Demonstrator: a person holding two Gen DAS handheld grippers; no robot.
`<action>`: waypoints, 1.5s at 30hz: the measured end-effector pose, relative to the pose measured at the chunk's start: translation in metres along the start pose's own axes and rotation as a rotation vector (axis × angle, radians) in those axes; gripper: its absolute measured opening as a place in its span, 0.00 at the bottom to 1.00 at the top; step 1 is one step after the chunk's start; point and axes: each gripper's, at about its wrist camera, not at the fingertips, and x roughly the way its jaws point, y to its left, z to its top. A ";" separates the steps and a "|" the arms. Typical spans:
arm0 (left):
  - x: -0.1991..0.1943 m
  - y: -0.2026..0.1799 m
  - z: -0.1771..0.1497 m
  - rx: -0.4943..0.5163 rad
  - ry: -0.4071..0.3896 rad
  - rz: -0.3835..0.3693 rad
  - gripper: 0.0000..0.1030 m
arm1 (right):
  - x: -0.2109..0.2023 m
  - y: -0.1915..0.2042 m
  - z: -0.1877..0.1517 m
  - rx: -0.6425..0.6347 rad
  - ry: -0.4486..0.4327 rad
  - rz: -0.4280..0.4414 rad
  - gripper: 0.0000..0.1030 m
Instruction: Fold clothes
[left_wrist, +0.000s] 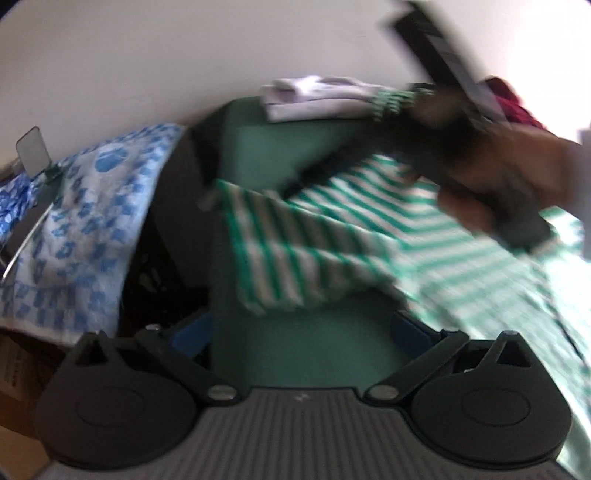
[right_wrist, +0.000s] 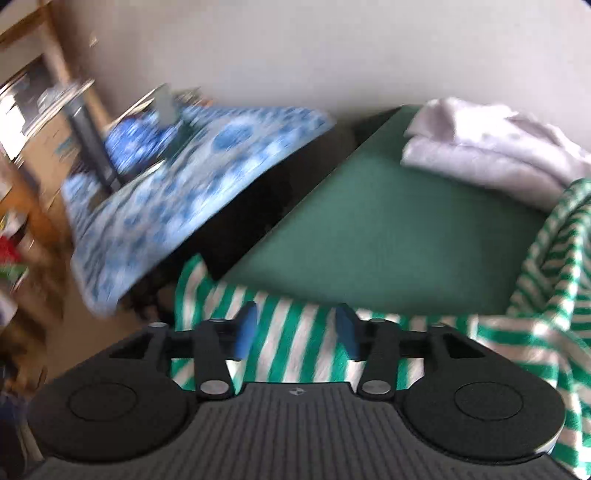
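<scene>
The left hand-held gripper (left_wrist: 301, 328) has its jaws spread wide with nothing between them, only the bare green surface (left_wrist: 303, 343) showing in the gap. It hovers just short of the near edge of the striped garment (left_wrist: 332, 240), not touching it.

The right hand-held gripper (right_wrist: 297, 332) is also open, though less widely; its blue pads (right_wrist: 245, 332) stand apart with striped cloth lying in the gap and under the fingers. The pads do not press on the cloth (whether they brush it cannot be told). In the left wrist view this same gripper reaches in from the upper right, held in the person's hand (left_wrist: 517, 173), tilted down over the garment; motion blur hides its fingertips there.

The green-and-white striped garment (right_wrist: 546, 295) lies spread on the green surface (right_wrist: 388, 229), one corner hanging over the left edge and a fold rising at the right. A folded white garment (right_wrist: 491, 147) sits at the far end of the surface, near the wall. Beside the surface, across a dark gap, lies a blue-patterned cloth (right_wrist: 207, 177).
</scene>
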 end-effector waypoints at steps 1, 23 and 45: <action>0.013 0.006 0.005 -0.017 0.018 0.006 0.98 | 0.000 0.007 -0.005 -0.041 -0.011 -0.007 0.54; -0.019 0.062 0.005 -0.304 -0.038 -0.078 0.51 | -0.017 0.018 -0.009 0.108 -0.128 -0.027 0.36; -0.041 0.045 -0.054 -0.236 0.135 0.188 0.04 | -0.200 0.004 -0.188 0.336 -0.281 -0.484 0.89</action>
